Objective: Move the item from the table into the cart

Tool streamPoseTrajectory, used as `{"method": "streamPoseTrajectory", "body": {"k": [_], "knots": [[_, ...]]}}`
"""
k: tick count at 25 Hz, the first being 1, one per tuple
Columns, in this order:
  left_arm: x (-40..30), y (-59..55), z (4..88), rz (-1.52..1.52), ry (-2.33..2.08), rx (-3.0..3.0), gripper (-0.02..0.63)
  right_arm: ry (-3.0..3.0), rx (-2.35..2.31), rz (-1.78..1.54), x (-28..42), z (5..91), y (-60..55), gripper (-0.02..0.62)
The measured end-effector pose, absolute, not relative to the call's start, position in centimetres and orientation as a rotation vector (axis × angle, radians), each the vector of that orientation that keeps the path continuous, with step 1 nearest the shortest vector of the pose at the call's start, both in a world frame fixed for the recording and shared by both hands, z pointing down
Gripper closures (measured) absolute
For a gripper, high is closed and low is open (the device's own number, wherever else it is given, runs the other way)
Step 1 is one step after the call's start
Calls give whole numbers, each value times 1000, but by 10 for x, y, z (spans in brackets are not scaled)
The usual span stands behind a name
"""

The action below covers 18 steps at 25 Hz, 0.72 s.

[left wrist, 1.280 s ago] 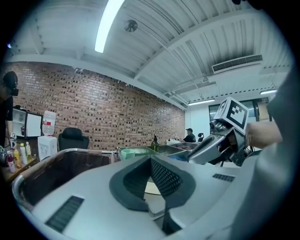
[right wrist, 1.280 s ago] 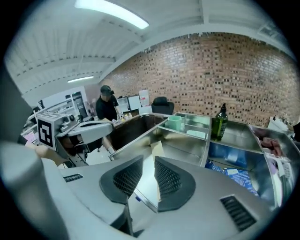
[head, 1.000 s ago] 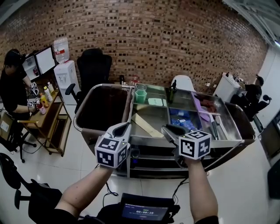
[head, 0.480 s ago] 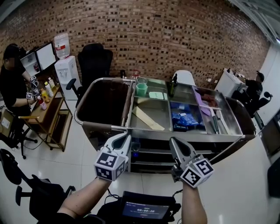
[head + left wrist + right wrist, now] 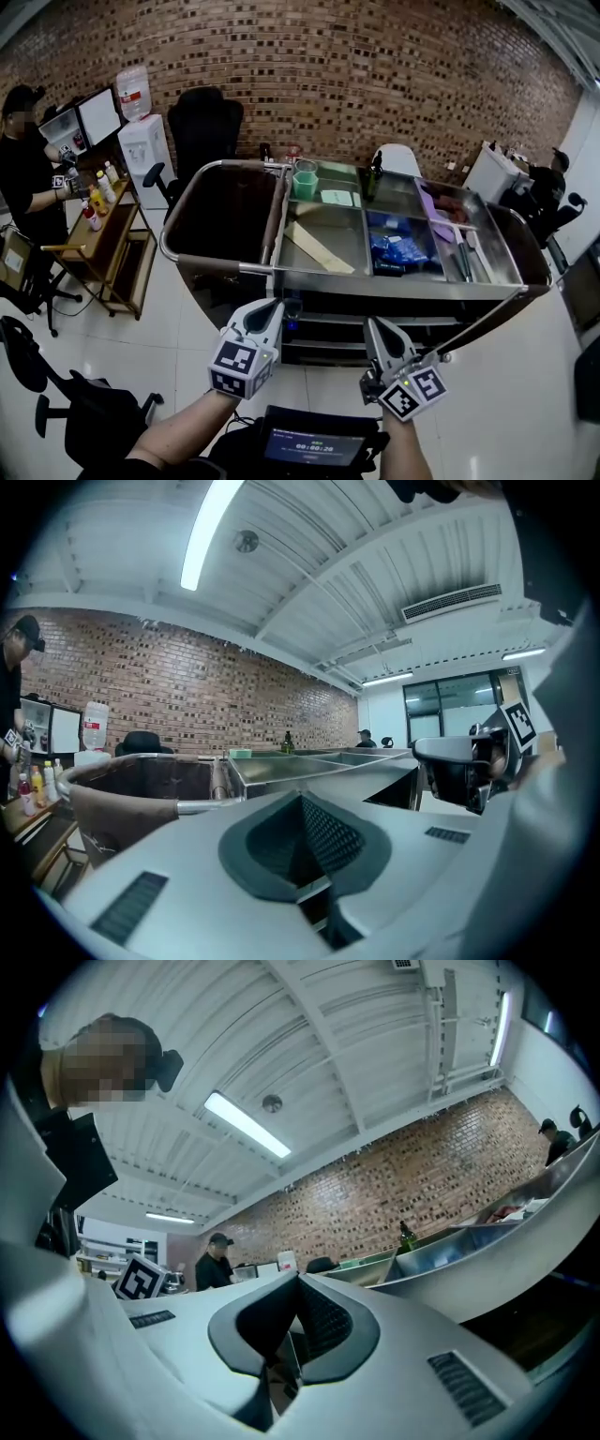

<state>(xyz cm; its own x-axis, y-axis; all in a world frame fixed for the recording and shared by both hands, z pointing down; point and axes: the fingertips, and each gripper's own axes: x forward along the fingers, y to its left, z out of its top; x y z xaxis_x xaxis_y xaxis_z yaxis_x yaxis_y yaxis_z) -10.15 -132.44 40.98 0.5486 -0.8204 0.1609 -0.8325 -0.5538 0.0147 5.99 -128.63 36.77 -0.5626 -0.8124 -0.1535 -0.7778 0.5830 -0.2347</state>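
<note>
Head view first: all the loose stuff sits in the steel table (image 5: 375, 286) in the middle of the frame, and honestly I can't tell which piece is the one to move. A long tan slat (image 5: 319, 248) lies diagonally in the center compartment. A pile of blue packets (image 5: 398, 251) fills the compartment just right of it. Along the back there's a green cup (image 5: 305, 183), a pale card (image 5: 336, 198) and a dark bottle (image 5: 374, 183) standing upright. Something purple (image 5: 433, 214) lies further right. The cart (image 5: 225, 220), a dark-lined tub with a steel rail round it, butts up against the table's left end.

Both grippers are low in the frame, on the near side of the table and well apart from anything on it. The left gripper (image 5: 272, 307) has its jaws pressed together with nothing in them, and the left gripper view shows the tips meeting. The right gripper (image 5: 377, 328) is pinched closed and empty too, same story in the right gripper view.

Room-wise: a brick wall (image 5: 375, 84) runs across the top and the floor (image 5: 187, 328) is glossy white. There's a black office chair (image 5: 204, 131) and a water dispenser (image 5: 141, 145) upper left. A person (image 5: 28, 178) stands by a monitor (image 5: 97, 127) at the left edge, and another person (image 5: 548, 187) is at the right edge. A small screen (image 5: 309, 448) sits at the bottom of the frame.
</note>
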Motion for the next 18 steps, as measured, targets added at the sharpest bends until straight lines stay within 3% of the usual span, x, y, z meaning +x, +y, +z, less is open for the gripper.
{"method": "streamPoseTrajectory", "body": {"k": [18], "knots": [[-94,-1315,411,225,-1413,2717,601,2602,-1362,-210,59,375,-1279,591]]}}
